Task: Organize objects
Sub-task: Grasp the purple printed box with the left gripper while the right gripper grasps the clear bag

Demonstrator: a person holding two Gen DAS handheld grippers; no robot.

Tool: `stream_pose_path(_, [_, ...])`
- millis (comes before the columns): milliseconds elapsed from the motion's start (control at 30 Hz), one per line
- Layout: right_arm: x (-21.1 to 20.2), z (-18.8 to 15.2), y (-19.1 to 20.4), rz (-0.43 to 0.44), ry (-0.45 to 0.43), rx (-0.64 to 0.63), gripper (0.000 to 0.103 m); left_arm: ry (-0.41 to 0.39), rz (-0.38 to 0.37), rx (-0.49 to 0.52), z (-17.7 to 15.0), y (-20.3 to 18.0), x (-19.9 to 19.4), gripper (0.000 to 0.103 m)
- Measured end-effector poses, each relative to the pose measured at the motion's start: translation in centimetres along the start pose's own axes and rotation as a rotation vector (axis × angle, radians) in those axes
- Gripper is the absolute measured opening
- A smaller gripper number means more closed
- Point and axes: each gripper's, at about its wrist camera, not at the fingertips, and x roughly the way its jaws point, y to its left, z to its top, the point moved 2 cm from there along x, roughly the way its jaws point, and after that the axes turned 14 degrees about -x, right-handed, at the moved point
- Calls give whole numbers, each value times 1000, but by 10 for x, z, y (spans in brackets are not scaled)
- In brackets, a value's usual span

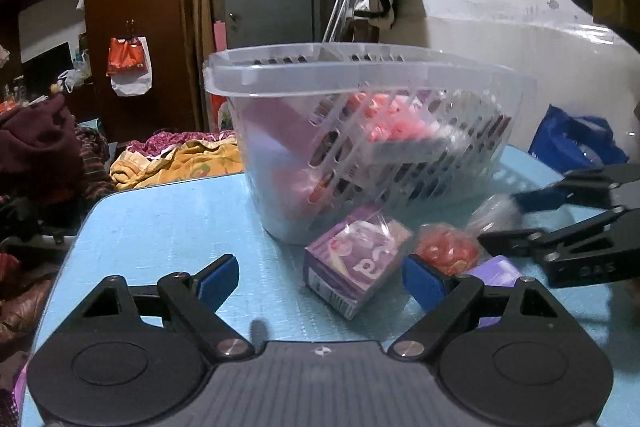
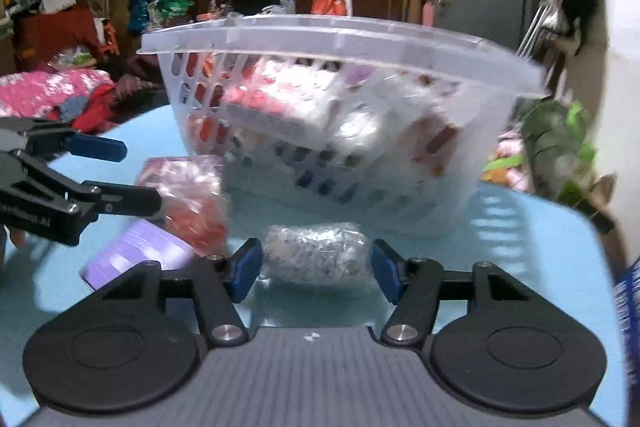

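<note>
Right claw wide around clear-wrapped packet, untouching.

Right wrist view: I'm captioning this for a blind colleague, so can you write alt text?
An open hand-held gripper straddles a clear-wrapped packet on a blue table, in front of a part-filled white basket. At left, the other hand-held gripper is beside a red packet and a purple box.
</note>
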Motion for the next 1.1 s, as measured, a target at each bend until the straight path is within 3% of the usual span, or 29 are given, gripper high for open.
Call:
stream_pose_path(200, [-29, -16, -17, -23, -73, 48, 63, 14, -7, -9, -1, -13, 9, 88])
stream_pose_path(233, [-31, -17, -19, -35, -84, 57, 63, 13, -3, -14, -1, -14, 10, 84])
stream_pose_path(267, [-32, -17, -21, -39, -94, 64, 63, 15, -5, -26, -1, -14, 10, 68])
stream_pose_path(300, [-35, -18, -22, -38, -103, 69, 63, 27, -11, -40, 0, -14, 11, 61])
stream_pose_path(533, [-29, -12, -19, -51, -112, 46, 63, 14, -18, -40, -3, -17, 10, 63])
stream_pose_path(700, [-31, -15, -22, -40, -128, 70, 63, 32, -5, -6, -3, -23, 15, 73])
stream_pose_path(867, [-32, -16, -22, -35, -137, 74, 63, 40, -13, -8, -3, -24, 18, 75])
stream_pose_path(933, [-32, -16, -21, -38, -137, 68, 63, 39, -19, -11, -3, -23, 17, 67])
stream_pose_path(967, [-32, -16, -20, -40, -137, 64, 63, 32, -22, -15, -3, -23, 15, 57])
stream_pose_path(1100, [-34, -17, -19, -47, -149, 60, 63, -41, -34, -35, -9, -22, -3, 57])
